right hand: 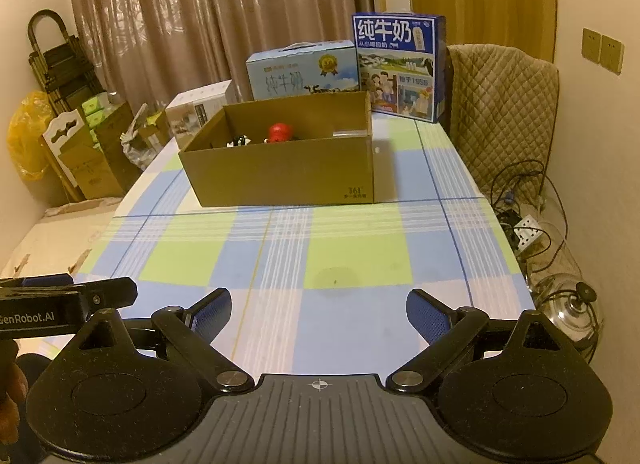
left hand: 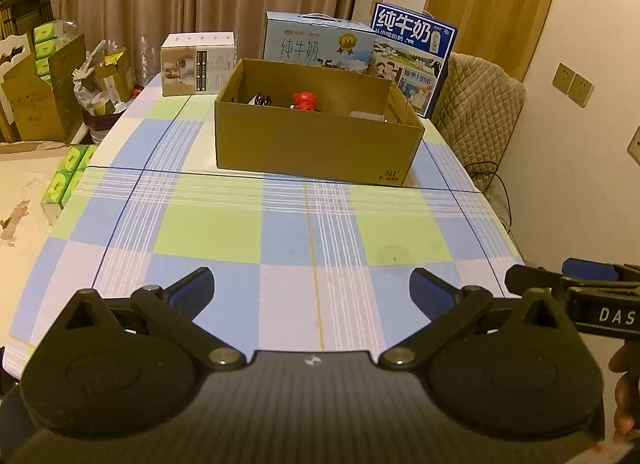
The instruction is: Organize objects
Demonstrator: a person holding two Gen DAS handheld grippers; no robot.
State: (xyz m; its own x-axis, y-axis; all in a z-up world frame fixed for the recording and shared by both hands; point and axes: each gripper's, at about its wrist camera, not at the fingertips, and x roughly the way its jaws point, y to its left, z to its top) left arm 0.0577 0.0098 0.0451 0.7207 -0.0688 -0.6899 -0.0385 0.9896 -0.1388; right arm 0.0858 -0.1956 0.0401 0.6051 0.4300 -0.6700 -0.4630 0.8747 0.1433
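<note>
An open brown cardboard box (left hand: 312, 145) (right hand: 280, 171) stands on the checked tablecloth (left hand: 248, 232) (right hand: 360, 256). Inside it I see a small red toy (left hand: 305, 100) (right hand: 280, 132) and a black-and-white object (left hand: 262, 99) (right hand: 240, 141); the rest of the inside is hidden by the box walls. My left gripper (left hand: 312, 288) hovers open over the near edge of the table, well short of the box, with nothing between its fingers. My right gripper (right hand: 319, 310) is open too, empty, beside the left one. Each gripper shows at the edge of the other's view.
Two blue milk cartons (left hand: 320, 41) (left hand: 412, 57) and a white box (left hand: 198, 63) stand behind the cardboard box. A quilted chair back (left hand: 476, 111) sits right of the table, with cables and a glass lid (right hand: 572, 312) on the floor. Boxes and tissue packs (left hand: 66, 175) lie left.
</note>
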